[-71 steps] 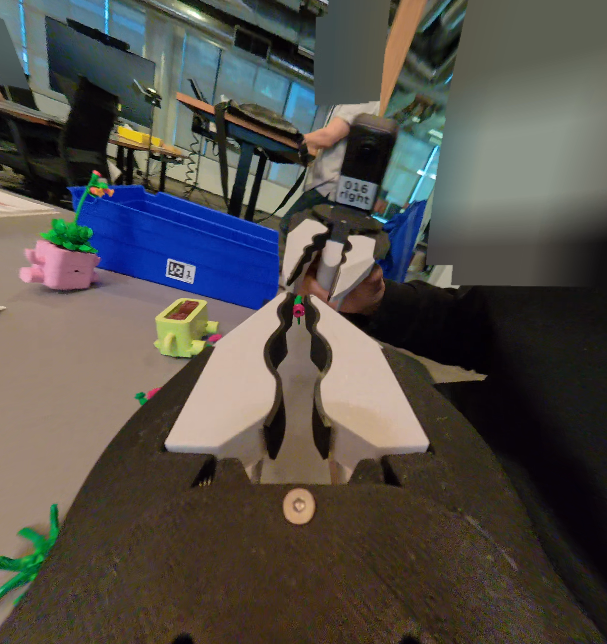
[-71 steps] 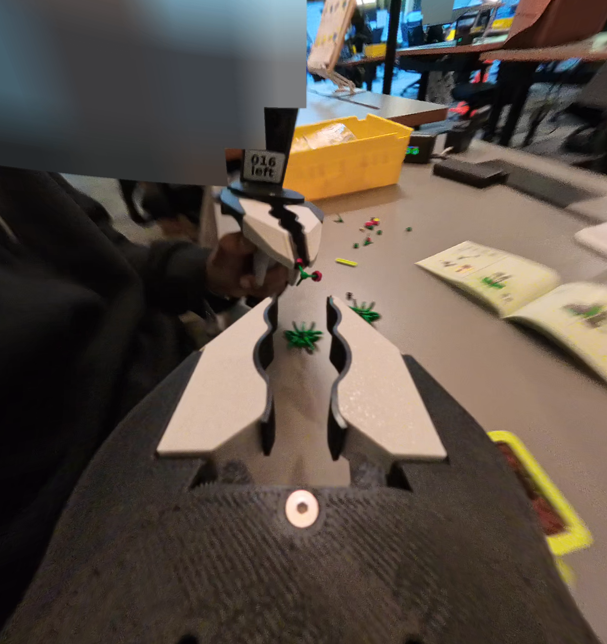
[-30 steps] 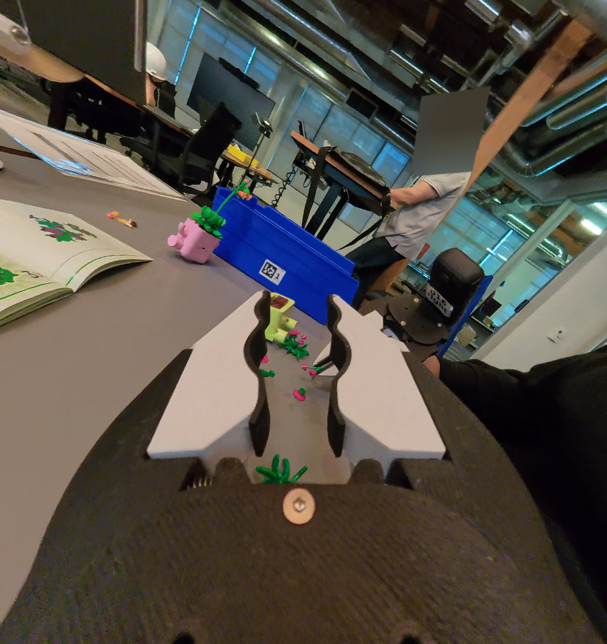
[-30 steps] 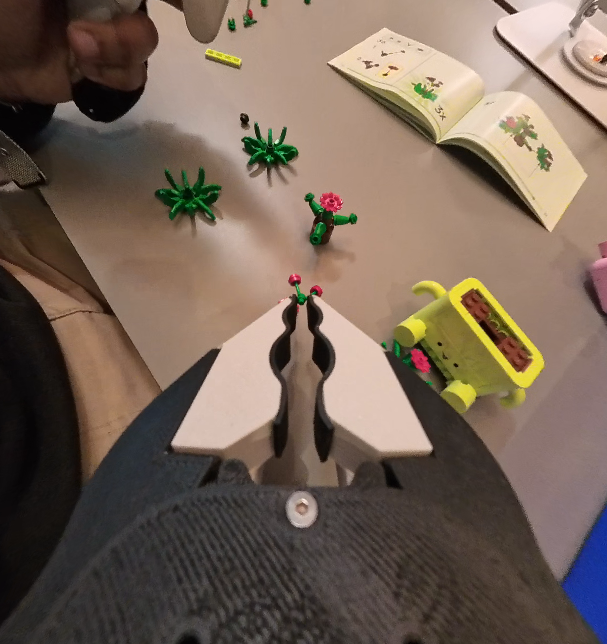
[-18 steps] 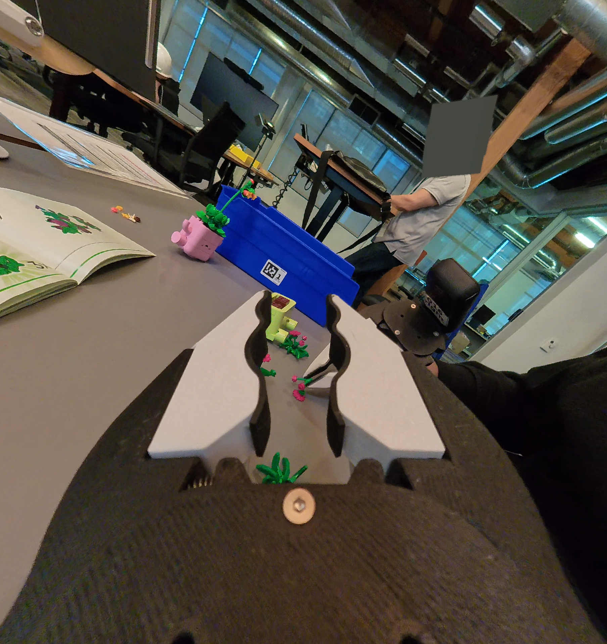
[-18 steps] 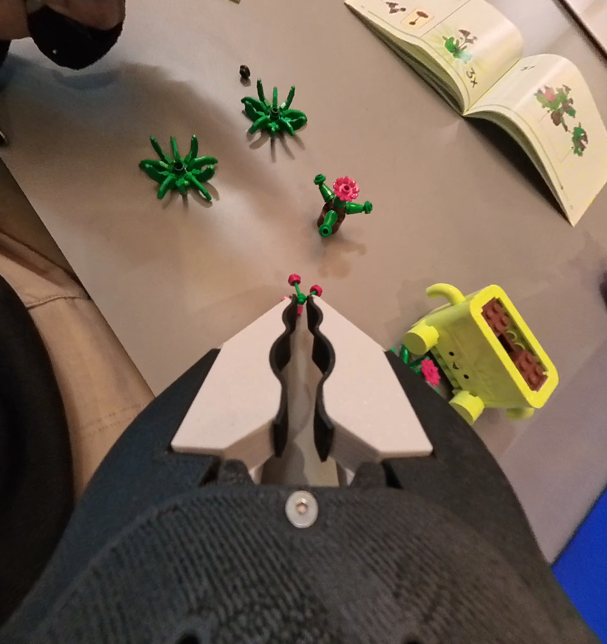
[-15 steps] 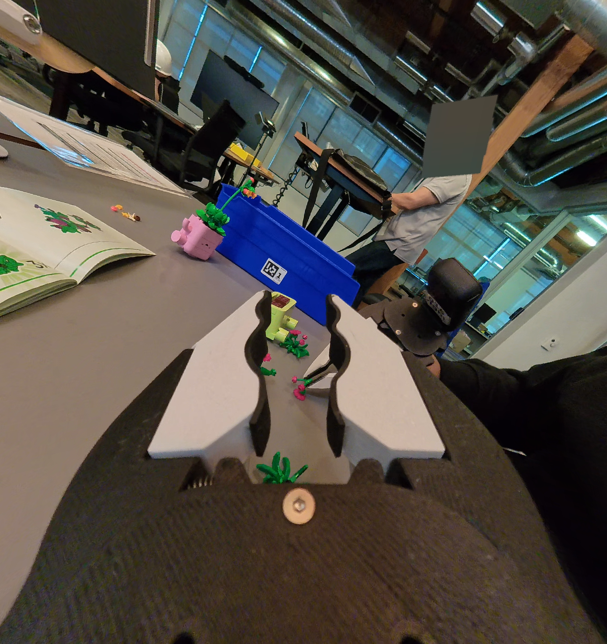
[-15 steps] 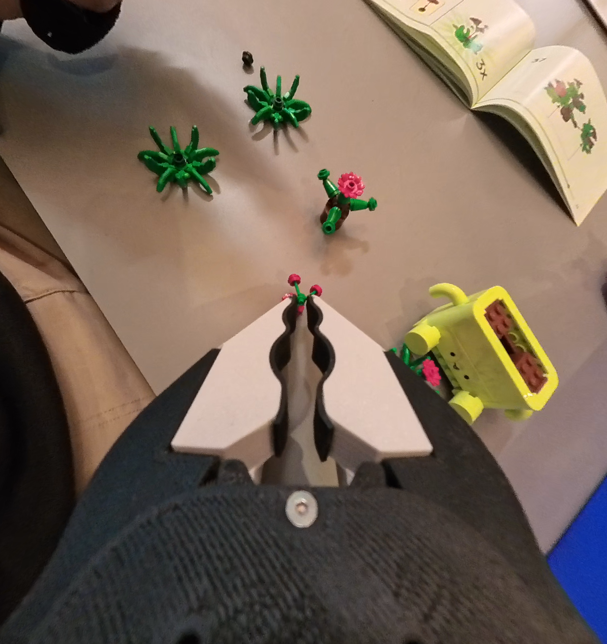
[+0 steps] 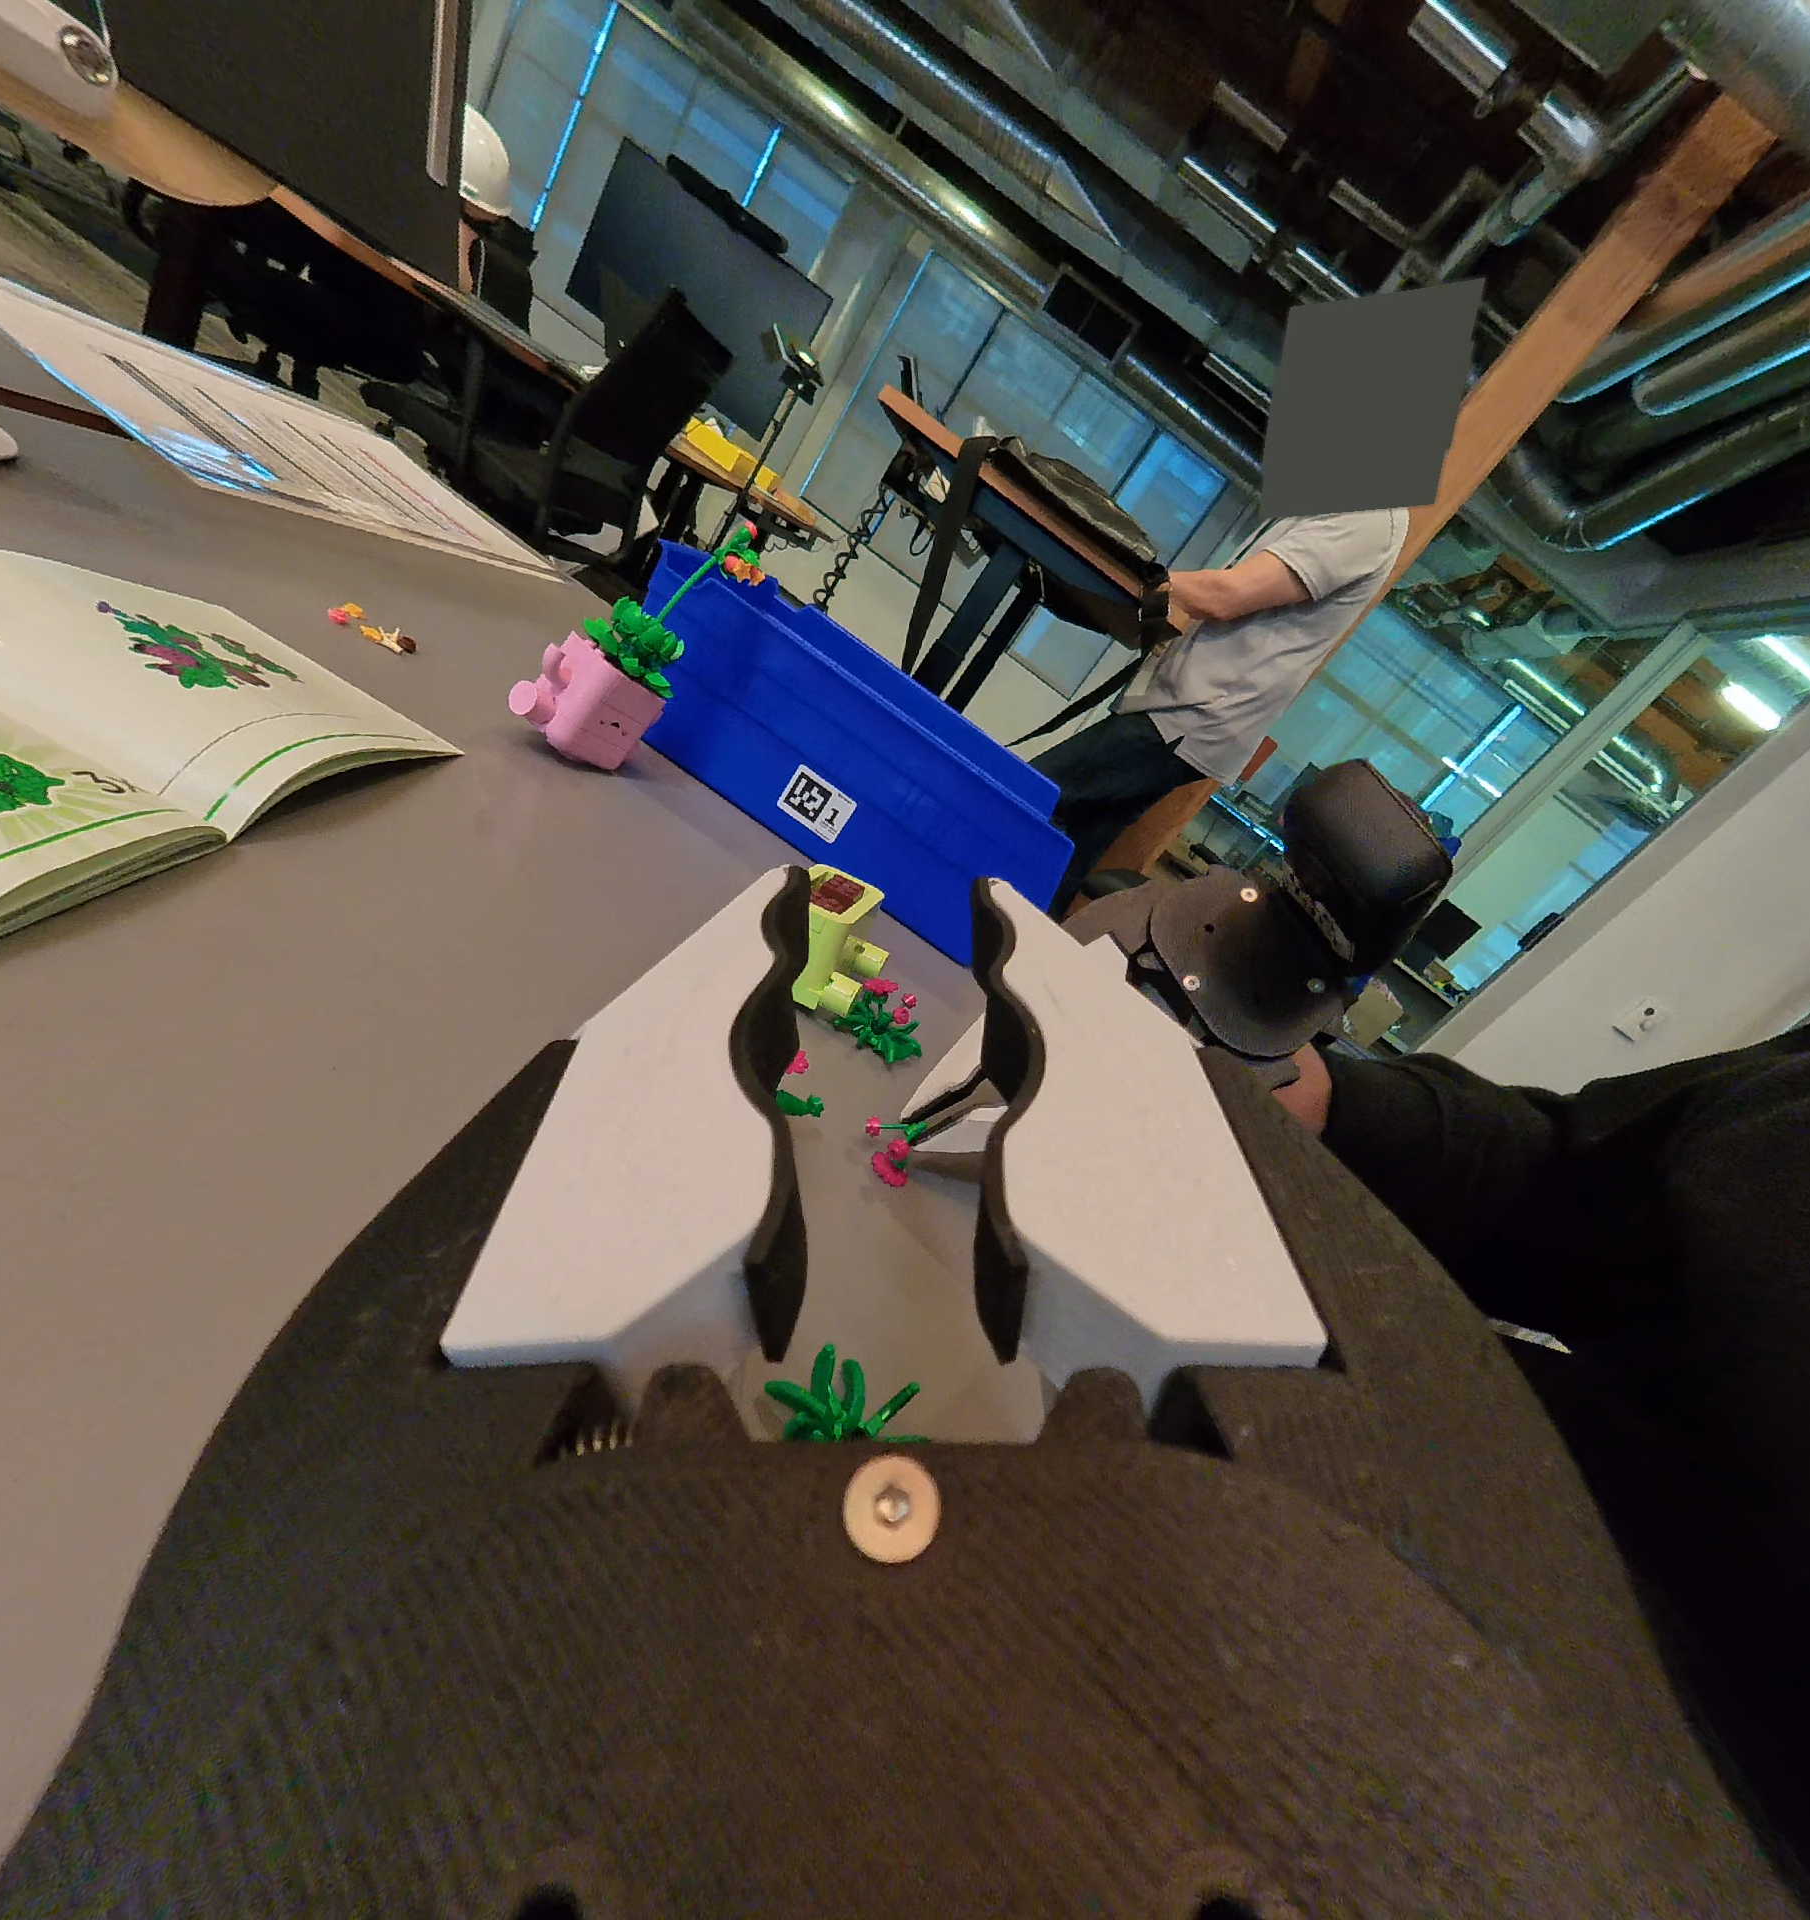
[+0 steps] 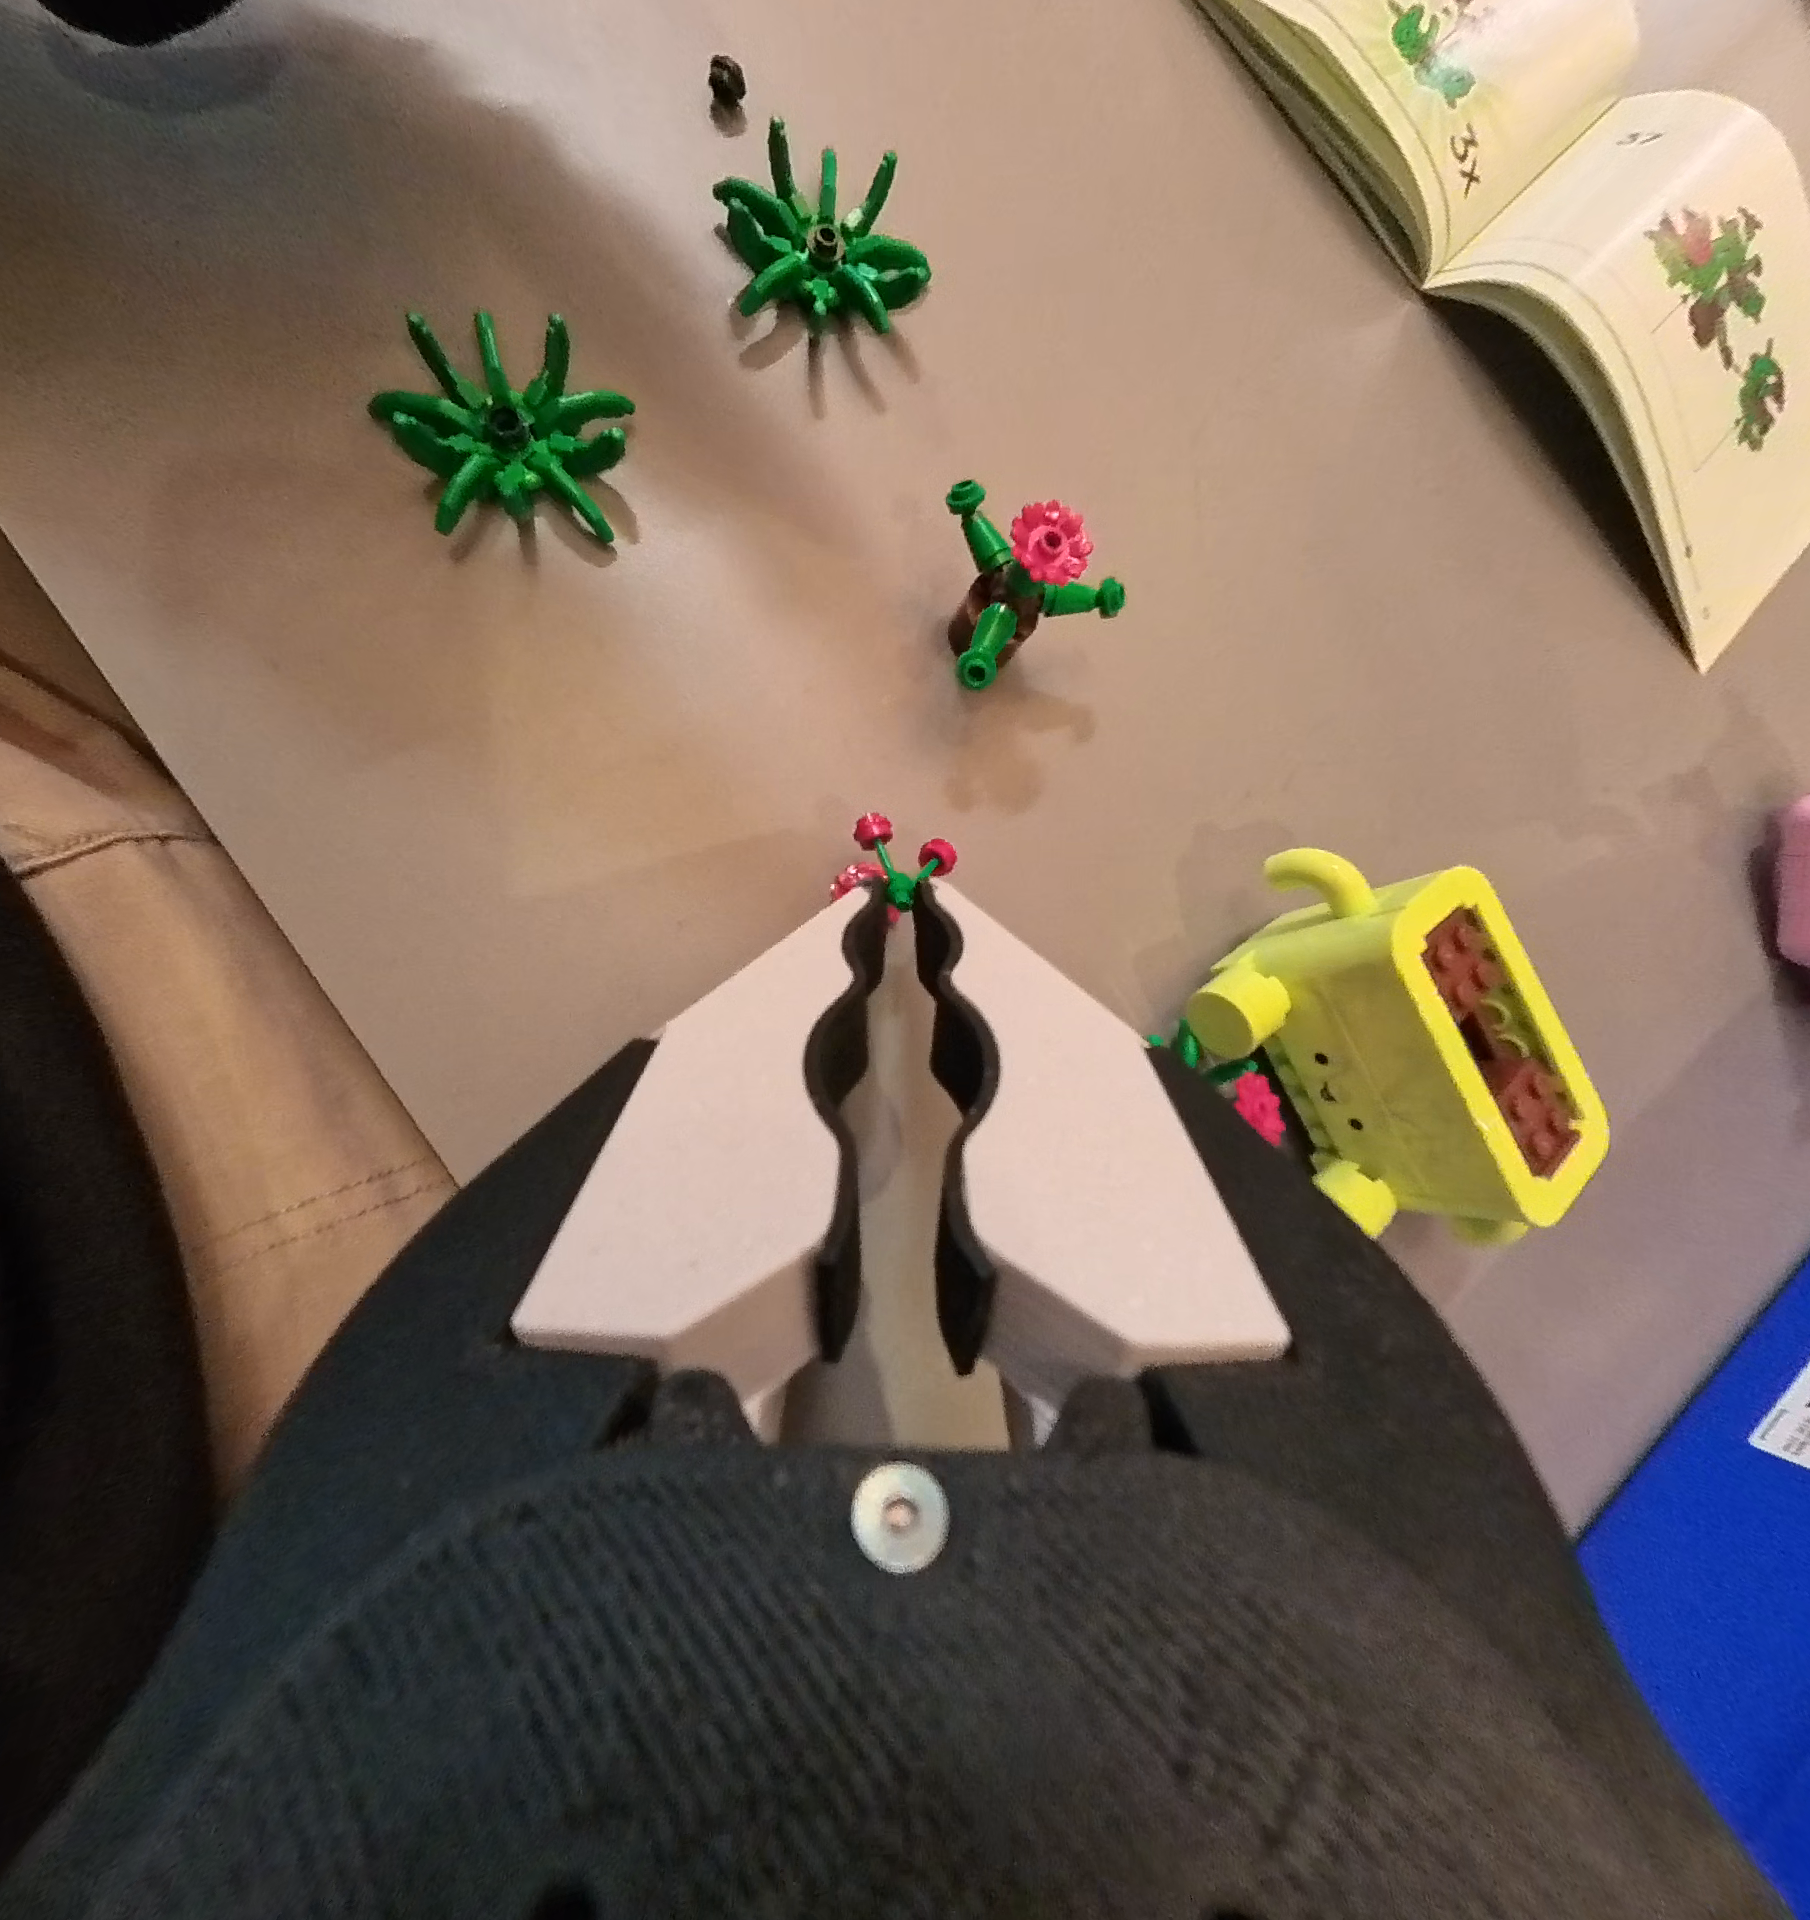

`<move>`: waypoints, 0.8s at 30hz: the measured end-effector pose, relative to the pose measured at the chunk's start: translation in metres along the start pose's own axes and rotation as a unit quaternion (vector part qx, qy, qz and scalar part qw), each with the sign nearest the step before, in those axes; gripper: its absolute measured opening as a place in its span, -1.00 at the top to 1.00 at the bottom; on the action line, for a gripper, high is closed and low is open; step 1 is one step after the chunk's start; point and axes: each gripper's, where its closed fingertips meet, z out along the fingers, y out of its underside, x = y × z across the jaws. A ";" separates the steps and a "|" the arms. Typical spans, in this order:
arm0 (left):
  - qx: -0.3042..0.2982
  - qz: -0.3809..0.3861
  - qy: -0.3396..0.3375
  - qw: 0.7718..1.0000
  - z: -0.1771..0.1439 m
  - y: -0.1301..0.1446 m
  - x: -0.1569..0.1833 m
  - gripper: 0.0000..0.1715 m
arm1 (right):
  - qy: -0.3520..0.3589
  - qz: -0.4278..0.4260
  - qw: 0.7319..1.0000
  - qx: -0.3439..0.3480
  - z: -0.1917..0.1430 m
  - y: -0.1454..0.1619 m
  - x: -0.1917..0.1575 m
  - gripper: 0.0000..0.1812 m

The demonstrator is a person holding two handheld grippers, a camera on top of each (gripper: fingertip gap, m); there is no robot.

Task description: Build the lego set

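My right gripper (image 10: 899, 906) is shut on a small green stem with red buds (image 10: 896, 868) and holds it just above the grey table, beside a loose pink flower (image 9: 890, 1164). The left wrist view shows the stem (image 9: 885, 1127) at the right gripper's fingertips (image 9: 958, 1091). My left gripper (image 9: 888, 899) is open and empty, low over the table and pointing at the lime-yellow pot (image 9: 839, 935). That pot (image 10: 1400, 1060) lies on its side to the right of my right gripper. A brown stem piece with a pink flower and green leaves (image 10: 1026, 582) stands ahead.
Two green leaf pieces (image 10: 501, 431) (image 10: 823, 249) lie ahead on the left; one (image 9: 839, 1403) shows under my left gripper. An open instruction booklet (image 10: 1607, 260) lies at the far right. A pink pot with a plant (image 9: 600, 707) stands by a blue bin (image 9: 880, 769). Tip to tip, the grippers are about 15 cm apart.
The stem passed from my left gripper to my right gripper, which shut on it; the left opened. Over the last second the right gripper has moved lower and forward with the stem.
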 end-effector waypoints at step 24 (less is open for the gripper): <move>-0.003 -0.002 -0.002 1.000 0.000 0.001 -0.001 0.66 | -0.010 -0.023 0.998 -0.053 0.001 0.000 -0.001 0.97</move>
